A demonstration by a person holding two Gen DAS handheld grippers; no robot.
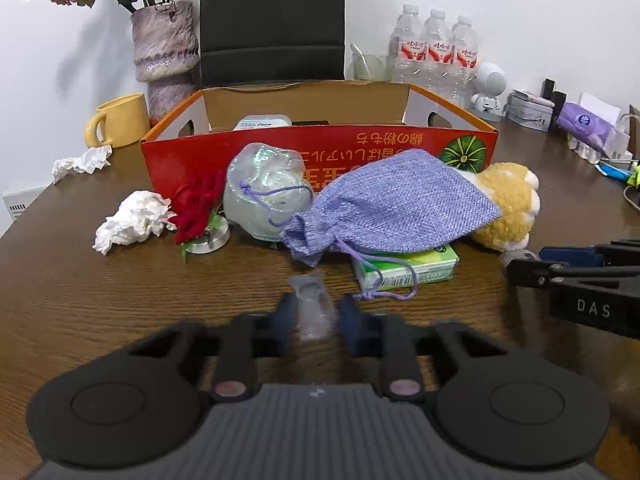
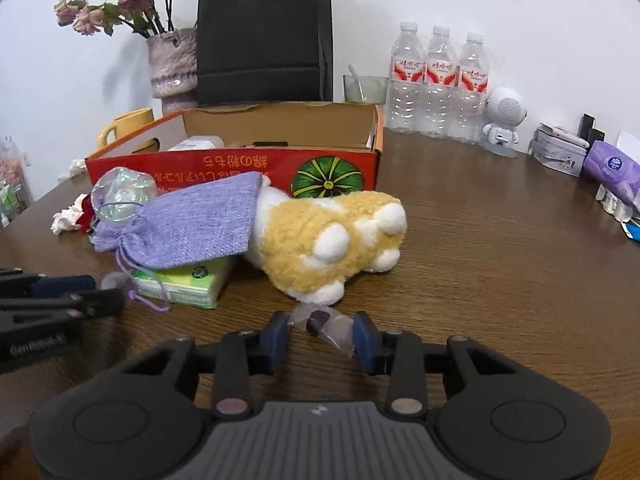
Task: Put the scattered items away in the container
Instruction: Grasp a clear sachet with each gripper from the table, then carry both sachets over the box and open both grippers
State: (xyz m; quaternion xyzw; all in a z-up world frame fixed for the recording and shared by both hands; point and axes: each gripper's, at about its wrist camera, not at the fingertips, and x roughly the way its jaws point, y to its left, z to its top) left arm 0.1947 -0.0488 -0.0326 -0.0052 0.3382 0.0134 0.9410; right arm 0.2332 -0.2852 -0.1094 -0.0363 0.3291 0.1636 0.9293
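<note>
As both grippers sit low over the brown wooden table (image 2: pixel 500 264), each has a small clear packet between its blue pads.

Left gripper (image 1: pixel 313 314): jaws drawn close together, pinching a blurred clear plastic packet (image 1: pixel 312 312) lying on the table.
Right gripper (image 2: pixel 322 330): jaws partly closed, pads against a clear packet with a dark piece inside (image 2: pixel 320 322), also on the table.
Container: a red and orange cardboard box (image 1: pixel 320 148), open at the top, straight ahead of the left gripper, beyond the scattered things.
Ahead of the left gripper: a lilac drawstring pouch (image 1: pixel 394 204) lying over a green tissue pack (image 1: pixel 416 268).
Ahead and to its left: an iridescent bundle (image 1: pixel 262 188), a red fabric rose (image 1: pixel 198 210) and a crumpled white tissue (image 1: pixel 132 220).
Ahead of the right gripper: a tan and white plush toy (image 2: pixel 336 240) on its side, just beyond the fingertips, its head end under the pouch.
Inside the box: a white item (image 1: pixel 262 122); I cannot tell what it is.
</note>
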